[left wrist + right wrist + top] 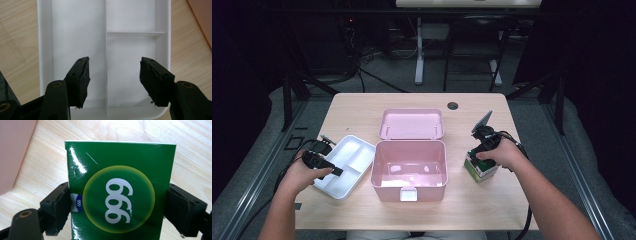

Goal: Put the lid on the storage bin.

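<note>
1. The left gripper [113, 75], held in the left hand [299, 174], hovers over the white divided tray [75, 30] at the table's [357, 107] near left, jaws apart with nothing between them.
2. The open pink box [409, 170] sits at the centre.
3. The right gripper [117, 205] is clamped on the sides of a green carton [120, 170] printed "999", right of the box; the right hand [502, 152] grips from above.

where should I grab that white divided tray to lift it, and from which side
Take the white tray by its near short rim, coming from the person's side over the table. The thin upright wall there is bare, and the open left gripper already straddles the centre divider; shift onto the rim, one jaw inside, one outside.
</note>
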`<state>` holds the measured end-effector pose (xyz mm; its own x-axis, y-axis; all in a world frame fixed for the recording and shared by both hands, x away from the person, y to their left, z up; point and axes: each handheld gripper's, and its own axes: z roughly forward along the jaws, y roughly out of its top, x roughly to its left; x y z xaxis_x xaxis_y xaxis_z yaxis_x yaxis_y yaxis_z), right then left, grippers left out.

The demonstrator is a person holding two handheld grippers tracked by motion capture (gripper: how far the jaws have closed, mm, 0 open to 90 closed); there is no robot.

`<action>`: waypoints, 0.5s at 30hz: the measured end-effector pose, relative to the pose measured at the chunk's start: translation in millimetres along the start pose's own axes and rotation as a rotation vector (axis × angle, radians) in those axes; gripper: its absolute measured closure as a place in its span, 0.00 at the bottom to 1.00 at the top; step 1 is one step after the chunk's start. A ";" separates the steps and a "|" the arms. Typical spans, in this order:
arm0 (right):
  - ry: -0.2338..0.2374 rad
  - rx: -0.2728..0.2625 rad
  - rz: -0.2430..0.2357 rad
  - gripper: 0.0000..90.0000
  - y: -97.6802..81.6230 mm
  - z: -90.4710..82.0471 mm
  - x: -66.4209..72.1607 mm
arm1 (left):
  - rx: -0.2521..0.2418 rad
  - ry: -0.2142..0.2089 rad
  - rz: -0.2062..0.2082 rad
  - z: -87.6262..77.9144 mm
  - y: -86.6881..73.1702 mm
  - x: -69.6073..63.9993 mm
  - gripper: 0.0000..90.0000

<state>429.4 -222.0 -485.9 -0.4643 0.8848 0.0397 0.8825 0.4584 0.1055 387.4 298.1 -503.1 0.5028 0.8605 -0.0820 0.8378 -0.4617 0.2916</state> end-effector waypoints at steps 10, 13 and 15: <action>-0.011 -0.020 -0.050 0.17 3.1 -27.0 7.3 | -0.006 -0.001 0.004 -0.6 -0.2 -0.4 0.46; -0.014 -0.019 -0.070 0.18 4.3 -35.4 10.0 | -0.002 -0.001 0.003 -0.2 -0.1 -0.2 0.46; -0.019 -0.016 -0.094 0.18 5.0 -42.7 12.8 | -0.002 -0.001 -0.003 -0.3 -0.3 -0.5 0.46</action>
<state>424.7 -212.0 -442.4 -0.5429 0.8397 0.0097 0.8340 0.5378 0.1236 386.8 297.8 -502.8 0.5004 0.8617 -0.0842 0.8390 -0.4585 0.2931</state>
